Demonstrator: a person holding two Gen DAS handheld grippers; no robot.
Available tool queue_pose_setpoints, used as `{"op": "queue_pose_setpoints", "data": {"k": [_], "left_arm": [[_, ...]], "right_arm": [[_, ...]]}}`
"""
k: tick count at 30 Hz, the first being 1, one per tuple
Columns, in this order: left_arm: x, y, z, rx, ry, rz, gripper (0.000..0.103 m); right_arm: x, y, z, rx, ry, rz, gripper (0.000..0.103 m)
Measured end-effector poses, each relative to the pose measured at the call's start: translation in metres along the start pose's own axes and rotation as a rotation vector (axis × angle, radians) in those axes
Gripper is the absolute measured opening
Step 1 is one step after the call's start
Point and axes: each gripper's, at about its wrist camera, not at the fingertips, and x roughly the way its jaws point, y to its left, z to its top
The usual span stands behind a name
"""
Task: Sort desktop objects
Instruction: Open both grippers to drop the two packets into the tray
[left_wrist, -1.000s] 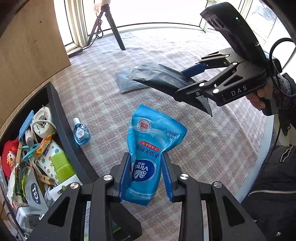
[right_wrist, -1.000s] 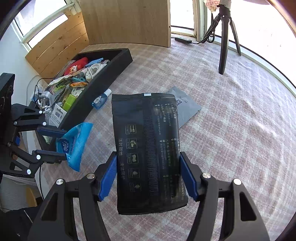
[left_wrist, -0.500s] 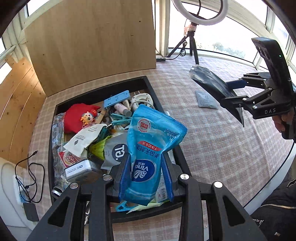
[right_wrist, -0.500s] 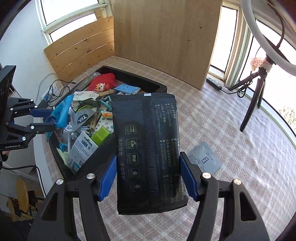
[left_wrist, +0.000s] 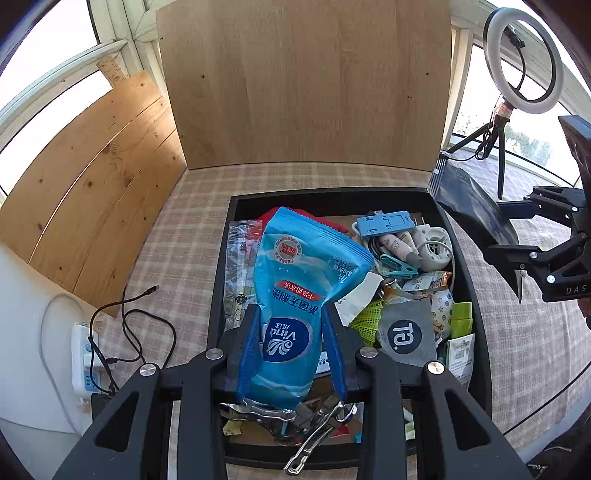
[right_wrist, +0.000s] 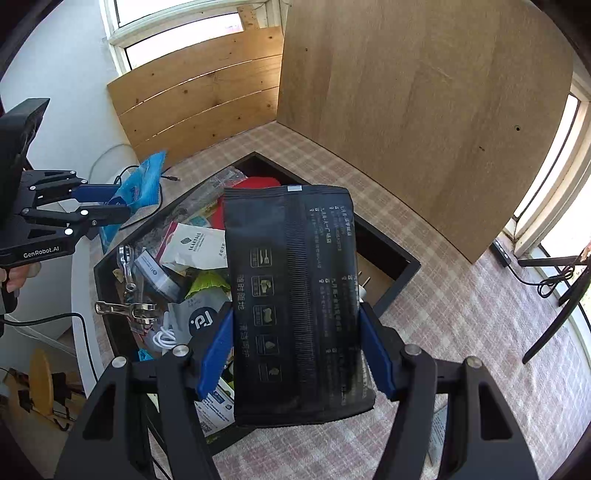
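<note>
My left gripper (left_wrist: 290, 339) is shut on a blue Vinda wipes pack (left_wrist: 299, 280) and holds it above the near left part of the black tray (left_wrist: 474, 295). My right gripper (right_wrist: 295, 354) is shut on a black wipes pack (right_wrist: 295, 295) and holds it above the tray's near right side (right_wrist: 391, 291). The left gripper with its blue pack (right_wrist: 138, 188) shows at the left of the right wrist view. The right gripper with the black pack (left_wrist: 469, 210) shows at the right of the left wrist view.
The tray is full of small items: a red pouch (right_wrist: 262, 182), a grey pouch (left_wrist: 406, 332), a blue holder (left_wrist: 386, 223), metal clips (left_wrist: 314, 424). A tall wooden board (left_wrist: 303, 85) stands behind the tray. A power strip with cables (left_wrist: 86, 354) lies at the left. A ring light (left_wrist: 522, 55) stands at the far right.
Both grippers have swung from over the open tablecloth to above the black tray, each still holding its pack. The eye-drop bottle and grey sachet on the cloth have left view.
</note>
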Motion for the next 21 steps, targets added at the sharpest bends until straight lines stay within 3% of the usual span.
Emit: {"op": "queue_pose_setpoints", "data": {"k": [3, 4, 5, 7, 15, 21], "left_arm": [[0.006, 0.008, 0.007, -0.015, -0.009, 0.002, 0.034], [0.008, 0.011, 0.009, -0.023, -0.013, 0.011, 0.042], [0.012, 0.014, 0.011, -0.036, -0.013, 0.024, 0.059], [0.017, 0.02, 0.014, -0.067, -0.014, 0.049, 0.074], [0.011, 0.018, 0.011, -0.052, -0.036, 0.033, 0.074], [0.004, -0.005, 0.013, -0.009, -0.048, -0.013, 0.073]], "right_arm": [[0.006, 0.003, 0.01, -0.002, -0.013, 0.01, 0.065], [0.007, 0.004, 0.014, -0.003, -0.021, 0.018, 0.067], [0.009, 0.005, 0.017, -0.004, -0.025, 0.027, 0.069], [0.01, 0.006, 0.022, -0.008, -0.035, 0.037, 0.069], [0.0, -0.015, 0.026, 0.038, -0.063, 0.005, 0.07], [-0.013, -0.051, 0.008, 0.098, -0.056, -0.027, 0.07]]}}
